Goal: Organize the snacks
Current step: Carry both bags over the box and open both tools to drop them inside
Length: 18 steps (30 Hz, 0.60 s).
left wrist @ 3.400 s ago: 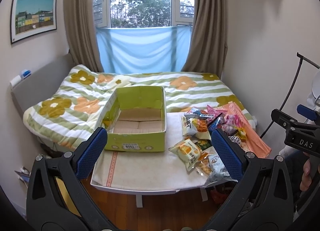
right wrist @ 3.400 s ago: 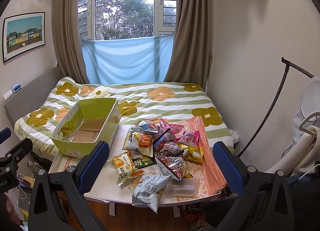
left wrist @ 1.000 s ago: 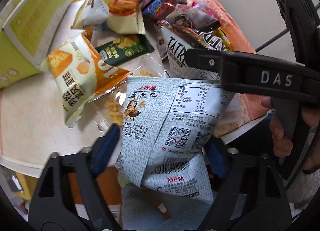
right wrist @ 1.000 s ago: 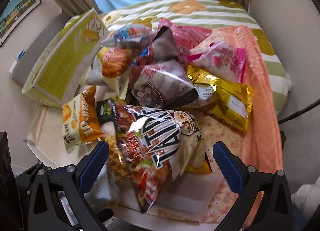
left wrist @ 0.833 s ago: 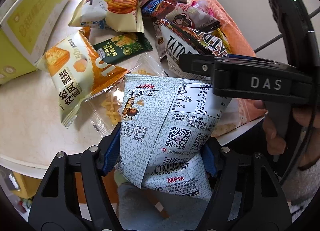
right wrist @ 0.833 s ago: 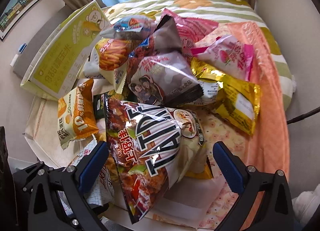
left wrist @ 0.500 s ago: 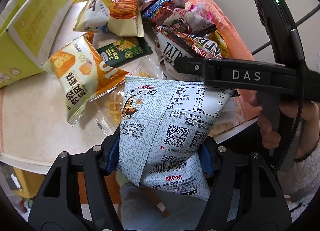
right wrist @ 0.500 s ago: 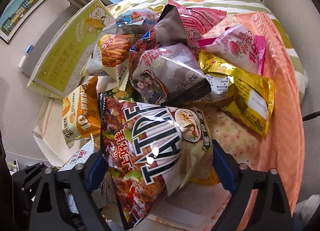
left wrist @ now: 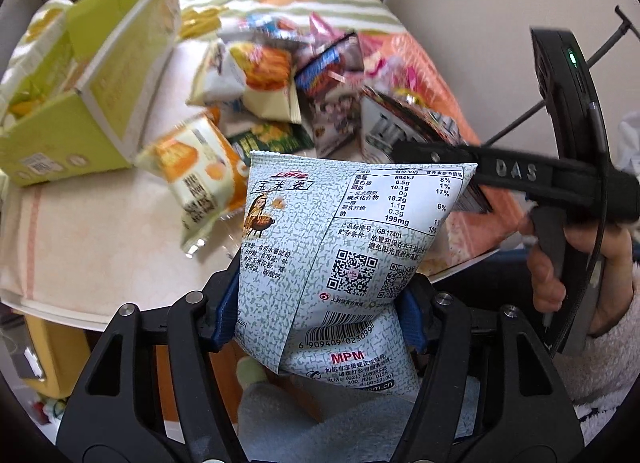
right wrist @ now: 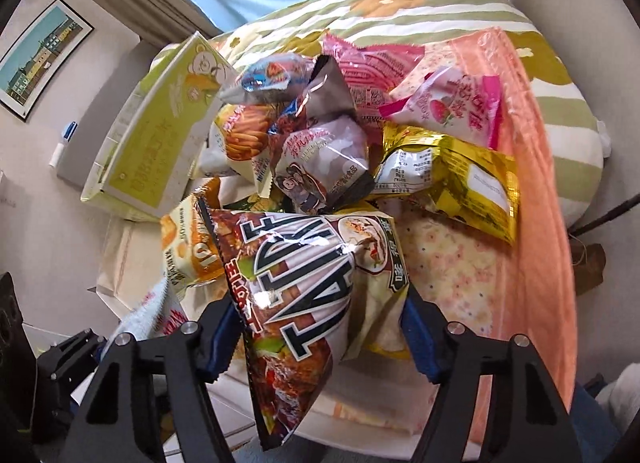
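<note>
My left gripper [left wrist: 318, 315] is shut on a pale blue-grey speckled snack bag [left wrist: 352, 223] and holds it upright above the table's near edge. The jaws of my right gripper [right wrist: 320, 327] are closing, and the blue pads [right wrist: 416, 335] press both sides of a brown and white striped chip bag [right wrist: 304, 271] at the front of the snack pile. An open yellow-green cardboard box [left wrist: 100, 103] stands at the left of the white table [left wrist: 80, 231]. An orange snack bag [left wrist: 200, 171] lies between the box and the pile.
Several more bags are heaped behind: a gold one [right wrist: 472, 191], a pink strawberry one [right wrist: 452, 111], a grey-purple one [right wrist: 320, 159]. An orange-pink cloth [right wrist: 532, 183] covers the table's right side. A flowered bed [right wrist: 400, 11] lies beyond. A hand [left wrist: 560, 263] grips the other tool's handle.
My left gripper closed on the speckled bag and rose with it off the table. My right gripper's jaws went from wide open to closed around the striped chip bag.
</note>
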Available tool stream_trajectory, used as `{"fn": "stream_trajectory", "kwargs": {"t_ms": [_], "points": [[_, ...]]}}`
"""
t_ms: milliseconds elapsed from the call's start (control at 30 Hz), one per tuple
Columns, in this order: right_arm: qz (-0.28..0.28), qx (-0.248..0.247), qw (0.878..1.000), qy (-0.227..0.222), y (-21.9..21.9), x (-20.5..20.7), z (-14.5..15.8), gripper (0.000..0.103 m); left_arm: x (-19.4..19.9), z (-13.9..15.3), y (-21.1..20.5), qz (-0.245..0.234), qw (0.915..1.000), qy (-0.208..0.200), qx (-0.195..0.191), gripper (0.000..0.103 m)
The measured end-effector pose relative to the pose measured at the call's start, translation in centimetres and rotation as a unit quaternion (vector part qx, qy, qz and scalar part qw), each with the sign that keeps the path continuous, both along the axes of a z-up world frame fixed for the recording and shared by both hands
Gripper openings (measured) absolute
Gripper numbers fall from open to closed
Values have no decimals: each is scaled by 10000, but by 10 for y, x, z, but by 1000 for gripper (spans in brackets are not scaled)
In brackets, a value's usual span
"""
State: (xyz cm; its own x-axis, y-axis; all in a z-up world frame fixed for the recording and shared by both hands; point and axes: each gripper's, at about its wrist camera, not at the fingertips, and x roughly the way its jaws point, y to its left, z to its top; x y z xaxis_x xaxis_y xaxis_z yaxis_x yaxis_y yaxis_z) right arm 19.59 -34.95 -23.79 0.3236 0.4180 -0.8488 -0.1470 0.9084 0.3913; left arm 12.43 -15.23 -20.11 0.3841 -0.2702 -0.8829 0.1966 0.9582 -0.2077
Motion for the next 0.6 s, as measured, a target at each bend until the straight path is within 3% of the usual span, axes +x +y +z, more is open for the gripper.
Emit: {"fn": "stream_trajectory", "kwargs": {"t_ms": [300, 600], "points": [[-121, -207, 9989, -409, 2, -28, 55, 66, -4, 55, 30, 362, 9965, -740, -170, 61], [-161, -230, 9934, -1115, 46, -24, 114, 66, 26, 92, 106, 628, 9897, -1261, -256, 61]]}}
